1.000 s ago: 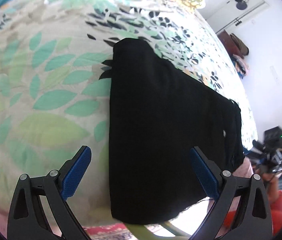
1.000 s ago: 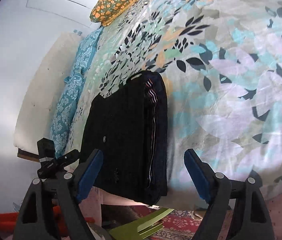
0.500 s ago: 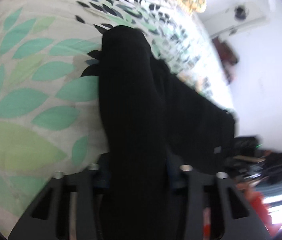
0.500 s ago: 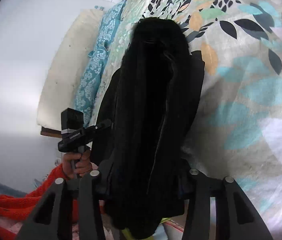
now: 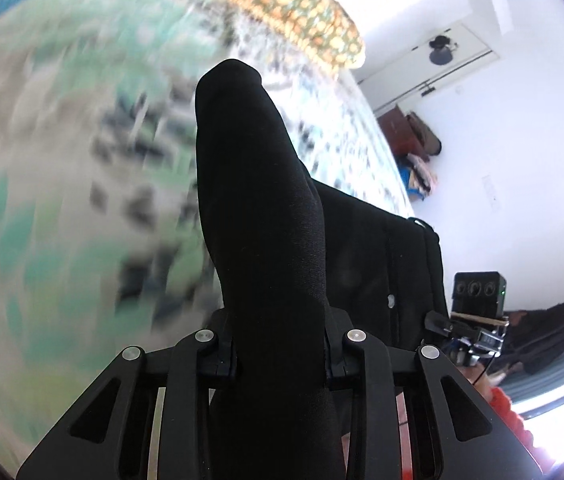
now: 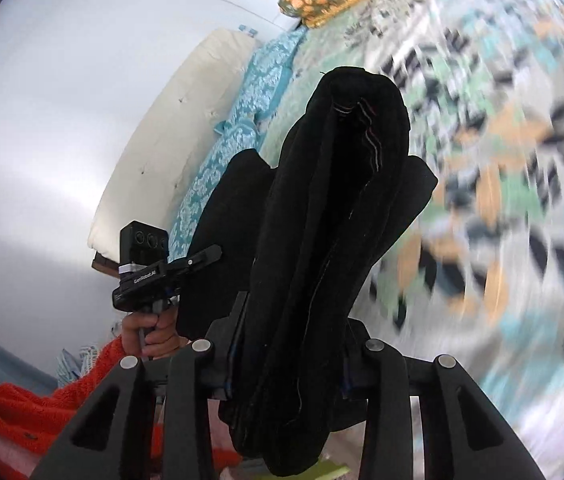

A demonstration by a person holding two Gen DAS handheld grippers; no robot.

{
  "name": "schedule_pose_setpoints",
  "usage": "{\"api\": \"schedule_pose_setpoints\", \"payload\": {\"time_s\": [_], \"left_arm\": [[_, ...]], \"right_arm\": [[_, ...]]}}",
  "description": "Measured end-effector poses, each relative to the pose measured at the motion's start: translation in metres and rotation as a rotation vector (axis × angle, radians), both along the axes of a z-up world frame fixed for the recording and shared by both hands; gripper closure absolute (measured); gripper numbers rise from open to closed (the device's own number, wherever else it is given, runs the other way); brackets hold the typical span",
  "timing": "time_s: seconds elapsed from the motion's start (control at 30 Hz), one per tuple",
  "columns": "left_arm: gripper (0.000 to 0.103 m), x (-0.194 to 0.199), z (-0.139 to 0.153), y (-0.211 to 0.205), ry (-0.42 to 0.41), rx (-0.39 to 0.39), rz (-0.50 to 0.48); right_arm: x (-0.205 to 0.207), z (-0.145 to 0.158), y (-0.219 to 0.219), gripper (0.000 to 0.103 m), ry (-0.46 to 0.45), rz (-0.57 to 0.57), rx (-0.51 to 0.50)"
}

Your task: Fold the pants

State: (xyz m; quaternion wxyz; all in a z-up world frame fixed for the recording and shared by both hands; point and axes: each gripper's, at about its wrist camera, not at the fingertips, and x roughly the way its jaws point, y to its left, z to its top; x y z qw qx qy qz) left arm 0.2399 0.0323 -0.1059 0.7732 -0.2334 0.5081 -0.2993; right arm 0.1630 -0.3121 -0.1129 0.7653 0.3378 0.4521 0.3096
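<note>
The black pants [image 5: 266,216] are folded into a thick bundle and lifted off the leaf-print bed [image 5: 62,184]. My left gripper [image 5: 282,354] is shut on one end of the bundle, the cloth bulging up between its fingers. My right gripper [image 6: 287,364] is shut on the other end of the pants [image 6: 329,216], where a thin striped seam shows near the top. The other hand-held gripper shows in each view, in the left wrist view [image 5: 477,320] and in the right wrist view [image 6: 154,268]. The bedspread is motion-blurred in both views.
An orange patterned pillow [image 5: 293,4] lies at the head of the bed. A teal patterned pillow [image 6: 242,128] and a white mattress edge [image 6: 178,120] run along the wall side. An orange-red sleeve [image 6: 42,404] is at the lower left. White walls and a door [image 5: 441,48] stand beyond.
Both grippers went from open around the flat folded pants to shut on its ends. The bundle has since been raised off the bed and the views swing fast.
</note>
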Motion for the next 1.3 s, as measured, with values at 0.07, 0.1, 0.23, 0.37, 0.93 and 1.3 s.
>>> {"api": "schedule_pose_setpoints", "payload": {"time_s": [0.07, 0.1, 0.23, 0.37, 0.93, 1.3], "left_arm": [[0.07, 0.026, 0.009, -0.011, -0.044, 0.045, 0.013], [0.067, 0.041, 0.009, -0.02, -0.067, 0.114, 0.019], [0.04, 0.051, -0.025, -0.032, -0.082, 0.447, 0.114], [0.036, -0.002, -0.052, -0.024, -0.146, 0.564, 0.105], [0.001, -0.109, 0.149, -0.038, -0.697, 0.702, 0.343], [0.001, -0.177, 0.109, -0.059, -0.404, 0.764, 0.253]], "right_arm": [[0.028, 0.008, -0.008, 0.066, -0.018, -0.025, -0.051], [0.04, 0.009, -0.011, 0.064, -0.017, -0.042, -0.094], [0.051, -0.013, -0.028, 0.032, 0.126, -0.224, -0.362], [-0.012, -0.026, -0.037, 0.018, 0.154, -0.304, -0.413], [-0.092, 0.141, 0.05, 0.0, -0.218, -0.394, -0.878], [-0.154, 0.123, 0.113, 0.0, -0.147, -0.347, -0.818]]}}
